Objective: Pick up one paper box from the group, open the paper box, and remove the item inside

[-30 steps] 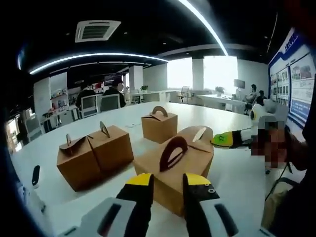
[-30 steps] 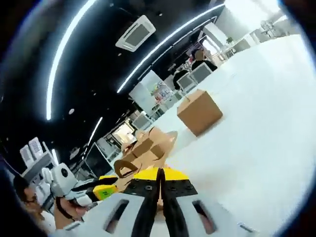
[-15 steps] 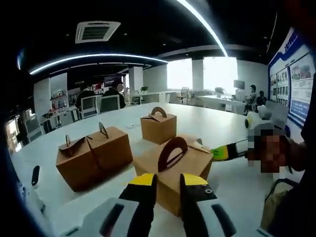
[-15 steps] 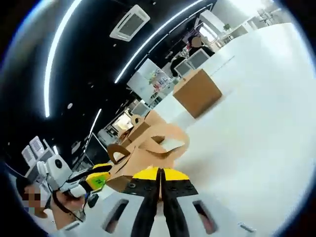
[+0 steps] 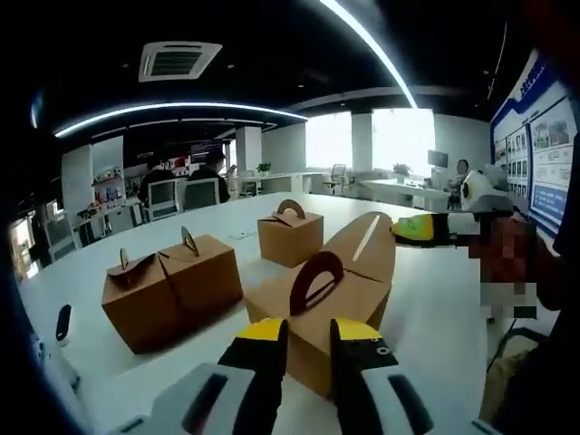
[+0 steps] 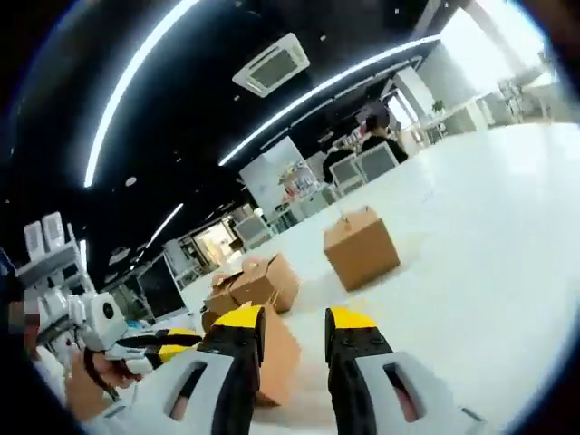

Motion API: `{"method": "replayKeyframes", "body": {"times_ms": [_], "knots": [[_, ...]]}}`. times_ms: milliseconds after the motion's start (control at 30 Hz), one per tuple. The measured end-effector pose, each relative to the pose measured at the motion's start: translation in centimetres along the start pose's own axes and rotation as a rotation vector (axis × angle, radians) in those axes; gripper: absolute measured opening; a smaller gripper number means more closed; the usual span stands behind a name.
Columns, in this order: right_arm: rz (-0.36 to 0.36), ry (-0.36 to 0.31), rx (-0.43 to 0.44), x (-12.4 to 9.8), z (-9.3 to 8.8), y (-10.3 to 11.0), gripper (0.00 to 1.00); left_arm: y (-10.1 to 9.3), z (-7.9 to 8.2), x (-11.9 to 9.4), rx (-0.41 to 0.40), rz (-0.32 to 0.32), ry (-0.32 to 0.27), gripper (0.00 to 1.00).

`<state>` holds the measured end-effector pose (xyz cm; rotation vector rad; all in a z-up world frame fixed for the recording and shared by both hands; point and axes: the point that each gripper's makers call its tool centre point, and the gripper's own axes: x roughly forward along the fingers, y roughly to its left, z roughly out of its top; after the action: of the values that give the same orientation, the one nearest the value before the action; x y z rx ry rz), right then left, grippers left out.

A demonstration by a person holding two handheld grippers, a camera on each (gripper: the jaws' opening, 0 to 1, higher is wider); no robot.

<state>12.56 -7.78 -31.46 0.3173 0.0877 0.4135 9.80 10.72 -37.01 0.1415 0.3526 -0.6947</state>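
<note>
While the left gripper (image 5: 304, 331) closes its fingers on the paper box (image 5: 319, 317) at lower centre of the left gripper view, the right gripper (image 6: 294, 319), fingers apart and empty, sits beside its raised flap (image 5: 361, 246), upper right.

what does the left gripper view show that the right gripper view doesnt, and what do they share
Left gripper view: the nearest paper box seen from above, one top flap lifted, its arched handle upright, and a black device lying on the table. Right gripper view: the right gripper with jaws apart, off the box. Both share the paper boxes, the white table and the other gripper.
</note>
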Motion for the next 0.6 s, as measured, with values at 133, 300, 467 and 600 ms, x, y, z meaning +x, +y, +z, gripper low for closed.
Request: {"method": "replayKeyframes", "body": {"times_ms": [133, 300, 467, 600], "knots": [[0.128, -0.115, -0.293, 0.5, 3.3, 4.0, 0.25, 0.0, 0.0, 0.0, -0.009, 0.001, -0.004, 0.22], [0.287, 0.021, -0.295, 2.5, -0.6, 8.5, 0.26, 0.0, 0.0, -0.1, -0.013, 0.003, -0.007, 0.22], [0.232, 0.195, -0.077, 4.0, -5.6, 5.3, 0.27, 0.0, -0.1, -0.1, -0.017, 0.005, -0.017, 0.21], [0.244, 0.242, 0.108, 4.0, -7.2, 4.9, 0.30, 0.0, -0.1, -0.2, -0.029, 0.018, -0.035, 0.21]]}}
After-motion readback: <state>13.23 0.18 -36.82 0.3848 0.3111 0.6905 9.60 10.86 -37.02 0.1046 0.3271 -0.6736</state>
